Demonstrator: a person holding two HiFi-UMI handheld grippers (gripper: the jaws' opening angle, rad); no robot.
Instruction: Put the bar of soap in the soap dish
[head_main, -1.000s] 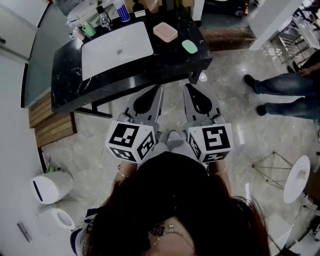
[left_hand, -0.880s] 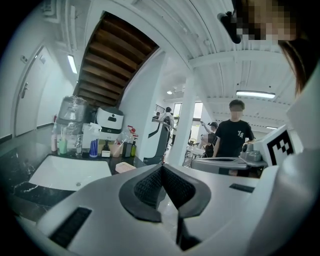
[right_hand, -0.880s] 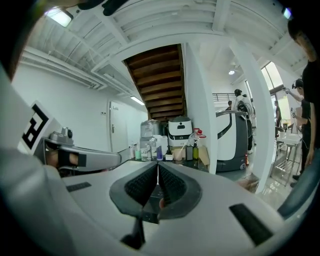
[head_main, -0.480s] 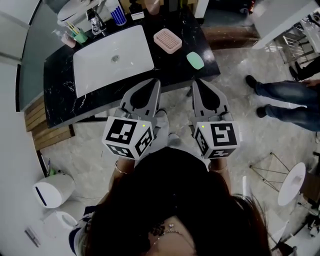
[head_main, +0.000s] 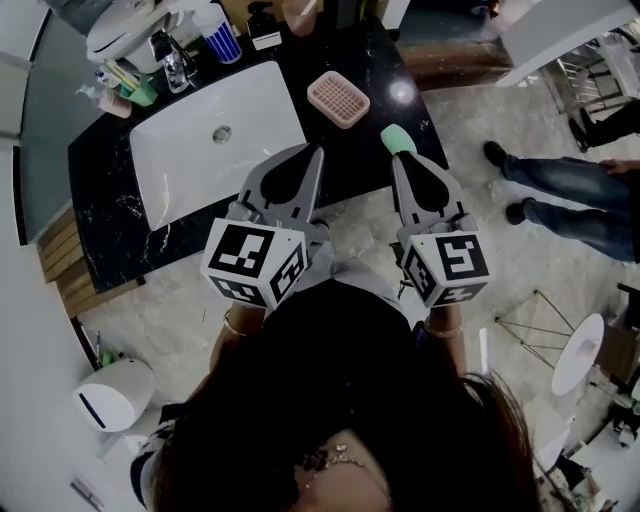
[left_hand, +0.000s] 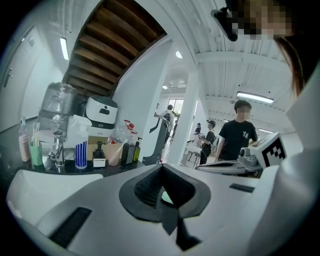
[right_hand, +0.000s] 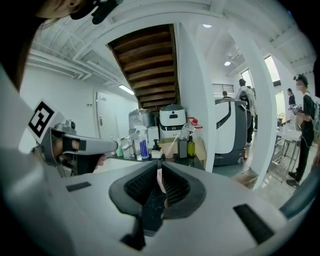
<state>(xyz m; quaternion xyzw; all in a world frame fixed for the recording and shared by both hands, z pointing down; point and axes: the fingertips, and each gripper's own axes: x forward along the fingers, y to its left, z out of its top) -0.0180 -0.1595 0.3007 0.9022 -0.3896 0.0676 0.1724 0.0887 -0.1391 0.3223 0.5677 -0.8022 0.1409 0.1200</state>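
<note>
The left gripper (head_main: 318, 150) has its two jaws brought together at the tips, and nothing sits between them. The right gripper (head_main: 397, 160) is the same: in the right gripper view its dark ribbed pads (right_hand: 172, 186) leave only a thin slit, with nothing caught in it. Both point forward and a little down, side by side, with their marker cubes nearest the person who holds them.

The bar of soap (head_main: 397, 137), pale green, lies on the black counter (head_main: 110, 215) near its front right corner, right at the nose of the right gripper. From here I cannot tell whether the tip touches it. The left gripper's tips hang over the counter's front edge, between the soap and the white sink (head_main: 215, 150).

The soap dish (head_main: 338, 99) is pink and ridged. It sits farther back on the counter, just right of the sink and a little apart from the soap, with nothing in it.

Behind the sink stand a tap (head_main: 172, 62) and a blue striped cup (head_main: 222, 42), along with some bottles by the wall. On the pale floor to the right are someone's legs in jeans (head_main: 565, 195). A white bin (head_main: 112, 393) stands at the lower left.
</note>
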